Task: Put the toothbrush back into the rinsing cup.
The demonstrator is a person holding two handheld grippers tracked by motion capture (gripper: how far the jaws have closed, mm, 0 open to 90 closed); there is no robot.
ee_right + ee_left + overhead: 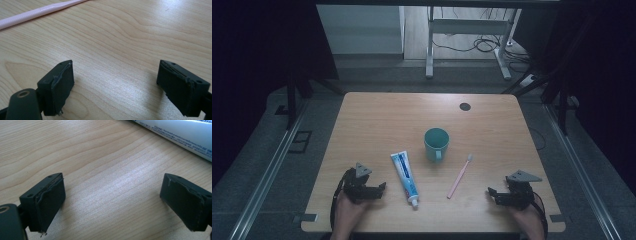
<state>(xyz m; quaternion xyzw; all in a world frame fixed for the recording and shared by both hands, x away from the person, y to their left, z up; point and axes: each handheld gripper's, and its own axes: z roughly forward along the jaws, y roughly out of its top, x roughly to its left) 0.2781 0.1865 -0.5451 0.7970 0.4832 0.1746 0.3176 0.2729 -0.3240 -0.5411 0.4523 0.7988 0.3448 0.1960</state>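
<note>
A white and blue toothpaste tube (405, 178) lies lengthwise near the table's front centre, cap toward me. A teal cup (436, 143) stands upright behind it, and a pink toothbrush (459, 176) lies slanted to the cup's right. My left gripper (381, 189) rests low at the front left, jaws open over bare wood, just left of the tube; the tube (185, 135) crosses the top right of the left gripper view. My right gripper (490, 194) sits at the front right, open and empty, with the toothbrush handle (37, 12) ahead of its jaws.
The wooden table (377, 117) has a dark round hole cover (465, 106) near its back edge. Beyond the table stands a white desk frame (467, 30) with cables on the floor. Metal rails run along both sides.
</note>
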